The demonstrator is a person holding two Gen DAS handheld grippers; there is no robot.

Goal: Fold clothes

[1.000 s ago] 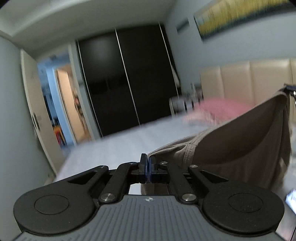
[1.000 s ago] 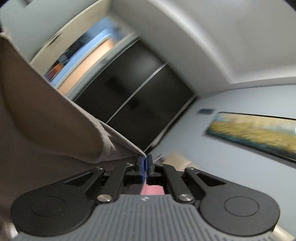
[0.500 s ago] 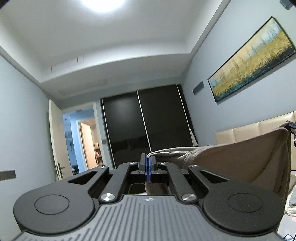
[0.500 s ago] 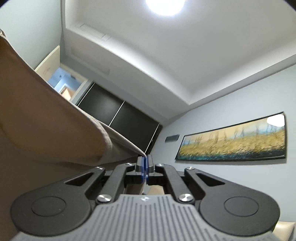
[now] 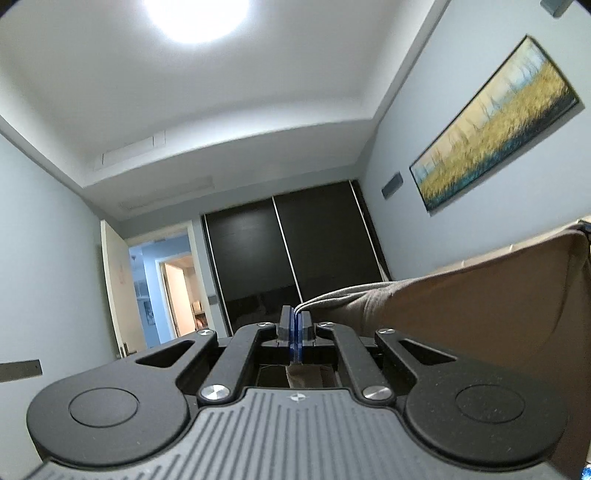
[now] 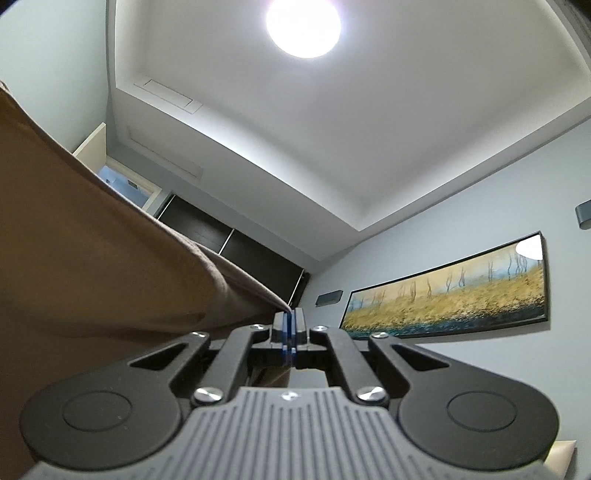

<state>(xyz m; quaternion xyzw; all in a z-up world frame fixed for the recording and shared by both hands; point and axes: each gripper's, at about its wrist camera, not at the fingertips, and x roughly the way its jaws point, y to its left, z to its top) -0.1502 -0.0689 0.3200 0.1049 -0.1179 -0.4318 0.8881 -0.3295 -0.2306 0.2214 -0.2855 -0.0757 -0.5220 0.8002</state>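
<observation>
A tan-brown garment (image 5: 480, 306) hangs in the air, stretched between both grippers. My left gripper (image 5: 296, 317) is shut on one edge of it, and the cloth runs off to the right of that view. In the right wrist view the same garment (image 6: 92, 258) fills the left side, with my right gripper (image 6: 288, 317) shut on its hem. Both grippers are raised and tilted upward, so the bed and the lower part of the garment are hidden.
A dark sliding wardrobe (image 5: 295, 258) stands at the far wall, beside an open white door (image 5: 114, 291). A long framed landscape painting (image 6: 447, 295) hangs on the right wall. A round ceiling lamp (image 6: 303, 26) shines overhead. A beige headboard (image 5: 461, 264) peeks above the cloth.
Both grippers rose and tilted upward with the garment held between them. The bed and pink item dropped out of view; ceiling and lamp came in. The right gripper rolled closer to level.
</observation>
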